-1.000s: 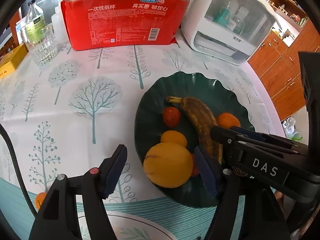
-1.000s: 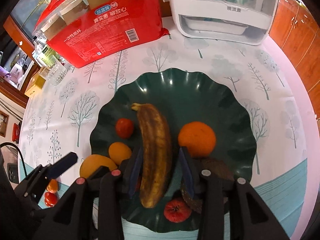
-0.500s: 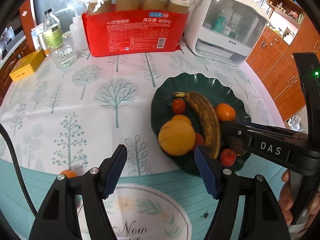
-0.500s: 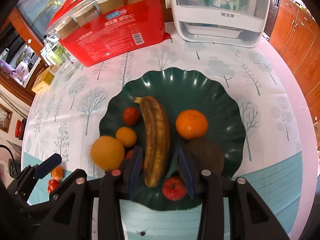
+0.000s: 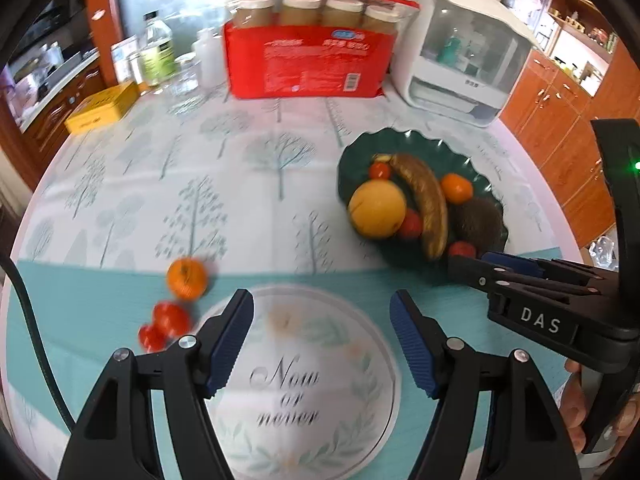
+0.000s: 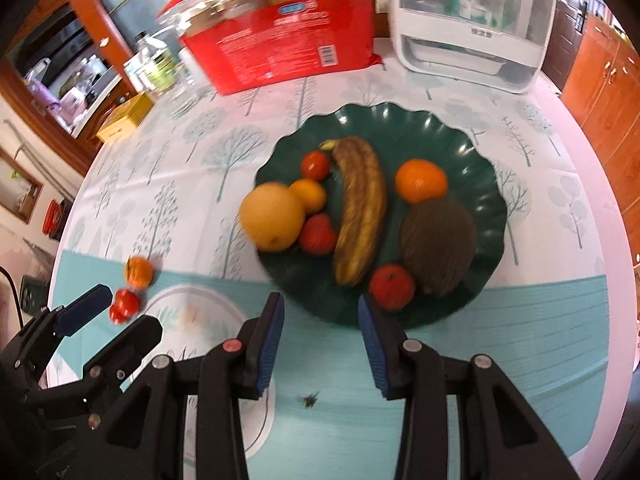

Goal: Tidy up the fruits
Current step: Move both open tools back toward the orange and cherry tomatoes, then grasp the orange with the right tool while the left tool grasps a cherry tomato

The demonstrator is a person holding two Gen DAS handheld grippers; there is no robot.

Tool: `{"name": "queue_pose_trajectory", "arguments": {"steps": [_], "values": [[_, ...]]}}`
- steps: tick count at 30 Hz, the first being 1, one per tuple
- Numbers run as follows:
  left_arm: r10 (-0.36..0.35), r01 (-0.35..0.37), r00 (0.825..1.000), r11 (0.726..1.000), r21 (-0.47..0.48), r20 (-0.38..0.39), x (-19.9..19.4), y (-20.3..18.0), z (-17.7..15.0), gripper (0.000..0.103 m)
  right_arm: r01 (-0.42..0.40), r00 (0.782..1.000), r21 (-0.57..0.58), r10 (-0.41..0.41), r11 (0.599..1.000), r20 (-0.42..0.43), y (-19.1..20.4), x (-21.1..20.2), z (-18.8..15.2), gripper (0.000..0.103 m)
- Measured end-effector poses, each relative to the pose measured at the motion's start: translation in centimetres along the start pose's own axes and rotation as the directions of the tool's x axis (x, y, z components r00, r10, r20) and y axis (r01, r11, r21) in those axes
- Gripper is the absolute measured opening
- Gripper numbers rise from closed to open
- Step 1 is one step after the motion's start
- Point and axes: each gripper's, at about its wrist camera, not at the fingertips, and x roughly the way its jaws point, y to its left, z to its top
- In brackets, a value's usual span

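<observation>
- One green plate [image 6: 472, 148] on the table, holding eight fruits; one brown banana [image 6: 360, 208] down its middle, long axis running near-to-far, stem at the far end
- Three small fruits off the plate: one orange [image 5: 187, 279], two red ones [image 5: 164, 326] just beside it
- Left gripper [image 5: 321, 334] spread wide, empty; right gripper [image 6: 321, 340] spread, empty, just short of the plate's near rim

Both wrist views look steeply down over the table, sharing the green plate [image 5: 424, 144] [image 6: 480, 152].
</observation>
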Motion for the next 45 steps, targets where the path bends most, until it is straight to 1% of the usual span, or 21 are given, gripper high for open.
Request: {"name": "queue_pose_trajectory", "arguments": {"steps": [7,10,14,17,20,23,26,30,33,36,39,45], "values": [[0.048,-0.049,0.999,0.995,-0.083,-0.02,-1.6,2.8,-5.2,0.069,-0.042,0.999,-0.078,0.039,0.996,-0.036,3.0,-0.1,-3.4,0.039],[0.074,-0.078,0.997,0.987,-0.138,-0.031,-2.3,4.8,-7.1,0.069,-0.065,0.997,-0.119,0.059,0.991,-0.051,4.7,0.1,-4.3,0.039],[0.118,-0.121,0.993,0.971,-0.205,-0.027,-3.5,7.7,-8.7,0.069,-0.082,0.995,-0.181,0.072,0.98,-0.062,7.3,0.2,-4.8,0.039],[0.159,-0.161,0.987,0.957,-0.243,-0.029,-4.4,9.9,-9.4,0.069,-0.105,0.993,-0.218,0.093,0.97,-0.066,9.4,0.0,-4.5,0.039],[0.198,-0.198,0.98,0.944,-0.265,-0.025,-5.2,11.8,-9.4,0.069,-0.122,0.992,-0.251,0.111,0.96,-0.057,11.4,-0.6,-3.5,0.039],[0.235,-0.23,0.972,0.934,-0.273,-0.015,-5.8,13.8,-8.8,0.069,-0.14,0.99,-0.278,0.132,0.95,-0.047,13.3,-1.3,-2.0,0.039],[0.251,-0.241,0.968,0.93,-0.276,-0.002,-6.1,15.1,-7.9,0.069,-0.157,0.987,-0.296,0.153,0.942,-0.039,15.3,-1.9,-0.1,0.039],[0.247,-0.236,0.969,0.937,-0.259,0.011,-5.8,16.2,-6.1,0.07,-0.176,0.984,-0.299,0.172,0.938,-0.039,17.6,-2.0,2.7,0.039],[0.231,-0.223,0.973,0.946,-0.236,0.007,-4.6,16.6,-5.0,0.07,-0.174,0.985,-0.296,0.166,0.939,-0.05,18.9,-0.8,4.2,0.043],[0.209,-0.208,0.978,0.955,-0.214,-0.016,-2.6,16.9,-4.2,0.07,-0.157,0.987,-0.291,0.138,0.944,-0.084,19.8,1.6,5.1,0.043],[0.181,-0.186,0.983,0.963,-0.192,-0.042,-0.5,17.0,-3.8,0.07,-0.143,0.985,-0.276,0.109,0.95,-0.136,20.1,4.9,5.5,0.043],[0.112,-0.131,0.988,0.973,-0.19,-0.105,3.4,17.4,-3.7,0.07,-0.148,0.969,-0.234,0.093,0.961,-0.231,20.0,9.7,5.3,0.043]]}}
